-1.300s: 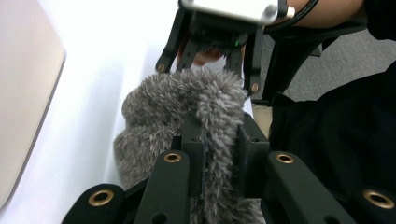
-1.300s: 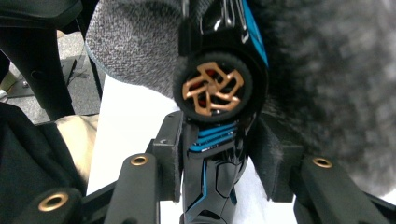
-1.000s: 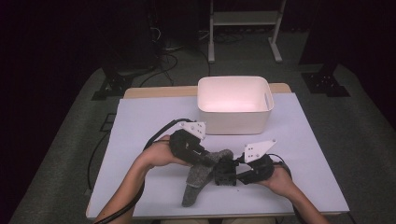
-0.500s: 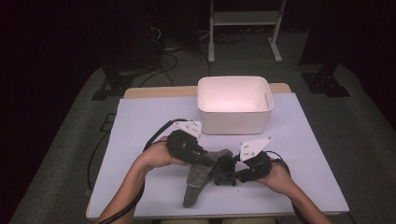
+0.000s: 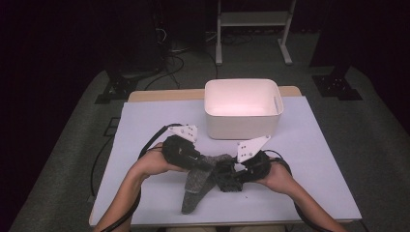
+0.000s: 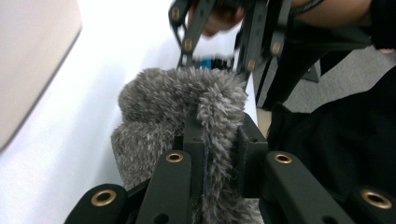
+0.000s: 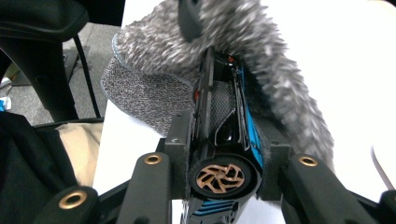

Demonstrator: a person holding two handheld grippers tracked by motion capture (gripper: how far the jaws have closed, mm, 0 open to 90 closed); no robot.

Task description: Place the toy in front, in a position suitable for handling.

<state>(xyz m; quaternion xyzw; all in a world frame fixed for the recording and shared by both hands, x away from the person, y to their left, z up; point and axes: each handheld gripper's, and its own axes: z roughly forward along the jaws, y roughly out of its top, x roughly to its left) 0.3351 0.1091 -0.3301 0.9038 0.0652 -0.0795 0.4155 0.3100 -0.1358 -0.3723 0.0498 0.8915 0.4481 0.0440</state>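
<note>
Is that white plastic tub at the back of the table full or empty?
Empty, as far as the high view shows: the white plastic tub shows a bare pale inside, though its near wall hides part of the floor.

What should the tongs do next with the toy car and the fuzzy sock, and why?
Probably push the toy car deeper into the fuzzy sock: the right tongs, which just closed, clamp the car at the sock's mouth, and the left tongs pinch the sock's edge.

Both forearms are bare, no sleeves showing. The left gripper (image 5: 205, 164) and the right gripper (image 5: 231, 177) are matte black, each topped by a pale grey three-cornered plate with small dark holes. Black cables loop from their backs. The jaws are flat black bars pinned with brass-coloured rivets, ending in square black pads.
</note>
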